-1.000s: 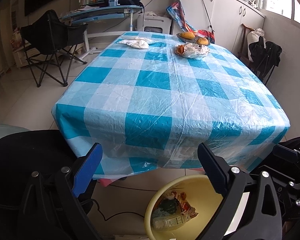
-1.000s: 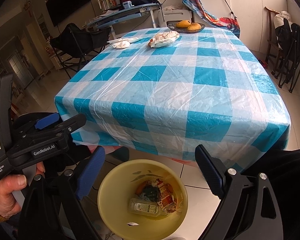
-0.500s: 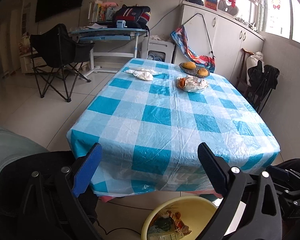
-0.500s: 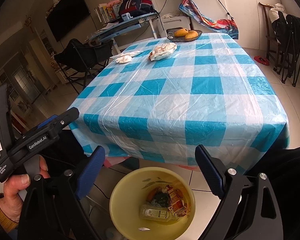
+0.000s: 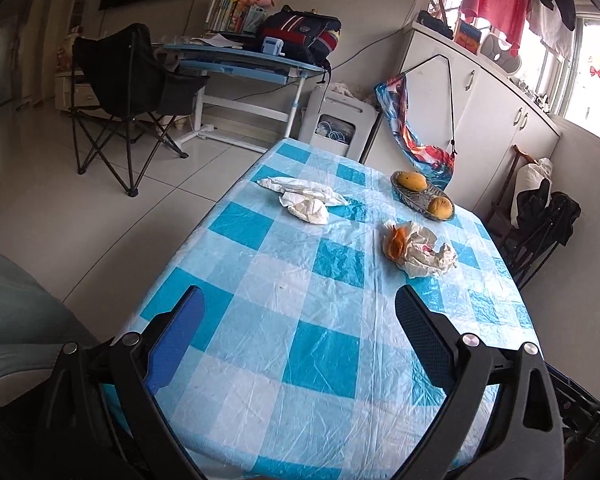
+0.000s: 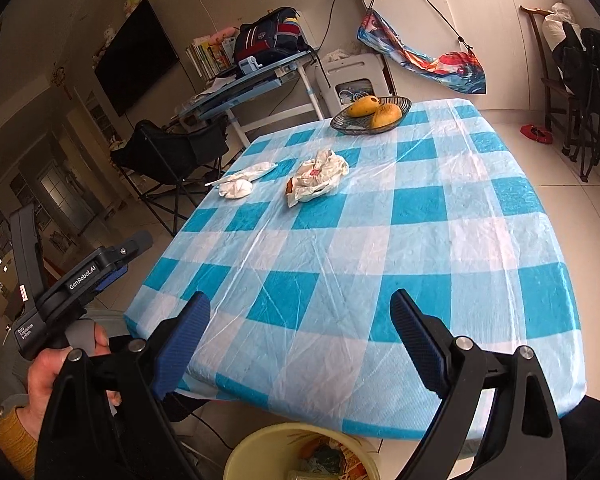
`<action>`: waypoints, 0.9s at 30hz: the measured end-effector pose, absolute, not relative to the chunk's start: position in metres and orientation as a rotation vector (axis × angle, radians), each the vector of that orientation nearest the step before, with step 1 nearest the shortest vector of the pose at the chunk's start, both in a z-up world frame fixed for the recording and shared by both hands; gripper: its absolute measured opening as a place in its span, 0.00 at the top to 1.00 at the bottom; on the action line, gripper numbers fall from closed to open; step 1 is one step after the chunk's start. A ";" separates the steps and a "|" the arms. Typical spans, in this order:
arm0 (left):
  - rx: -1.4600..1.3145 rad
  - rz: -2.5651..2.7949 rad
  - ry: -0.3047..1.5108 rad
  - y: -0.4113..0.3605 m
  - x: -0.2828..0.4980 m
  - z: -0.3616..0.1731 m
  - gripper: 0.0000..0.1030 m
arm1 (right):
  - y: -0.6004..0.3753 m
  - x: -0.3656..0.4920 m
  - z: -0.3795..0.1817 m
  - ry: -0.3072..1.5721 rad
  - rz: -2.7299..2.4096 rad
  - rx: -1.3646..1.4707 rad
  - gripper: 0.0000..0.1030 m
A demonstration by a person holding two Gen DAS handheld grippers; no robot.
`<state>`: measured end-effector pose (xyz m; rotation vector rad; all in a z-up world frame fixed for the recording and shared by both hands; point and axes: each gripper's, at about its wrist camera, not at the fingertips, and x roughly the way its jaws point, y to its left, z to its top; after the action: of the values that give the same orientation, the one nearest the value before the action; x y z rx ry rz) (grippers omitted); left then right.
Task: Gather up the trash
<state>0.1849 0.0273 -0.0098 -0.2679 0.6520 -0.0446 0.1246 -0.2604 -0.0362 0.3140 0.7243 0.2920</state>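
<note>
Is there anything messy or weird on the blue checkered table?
Yes. Two bits of rubbish lie loose on the tablecloth: a crumpled white wrapper with something orange tucked in it, and wadded white tissues beside it. The mangoes sit neatly in their bowl.

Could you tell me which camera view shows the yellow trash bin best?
The right wrist view: the yellow trash bin sits at the bottom edge, below the table's near edge, with wrappers visible inside. The left wrist view does not show it at all; only the table top appears there.
</note>
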 end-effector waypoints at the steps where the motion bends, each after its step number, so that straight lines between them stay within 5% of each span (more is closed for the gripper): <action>1: -0.270 -0.037 0.660 0.026 0.198 -0.012 0.10 | -0.263 0.136 -0.037 0.725 0.289 0.317 0.15; 17: -0.304 0.034 0.764 0.007 0.345 -0.047 0.10 | -0.263 0.281 -0.067 0.818 0.357 0.357 0.34; 22: -0.320 0.072 0.819 0.008 0.373 -0.058 0.10 | -0.266 0.292 -0.073 0.855 0.393 0.409 0.52; 24: -0.282 0.072 0.850 0.003 0.382 -0.062 0.11 | -0.266 0.293 -0.074 0.866 0.406 0.413 0.72; 26: -0.239 0.048 0.861 -0.006 0.384 -0.062 0.23 | -0.265 0.290 -0.072 0.853 0.425 0.410 0.75; 27: -0.210 0.022 0.868 -0.011 0.386 -0.062 0.37 | -0.264 0.287 -0.069 0.841 0.431 0.405 0.76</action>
<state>0.3857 -0.0110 -0.0624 -0.2101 0.8683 0.0218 0.2872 -0.2644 -0.0693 0.4051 0.8406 0.4310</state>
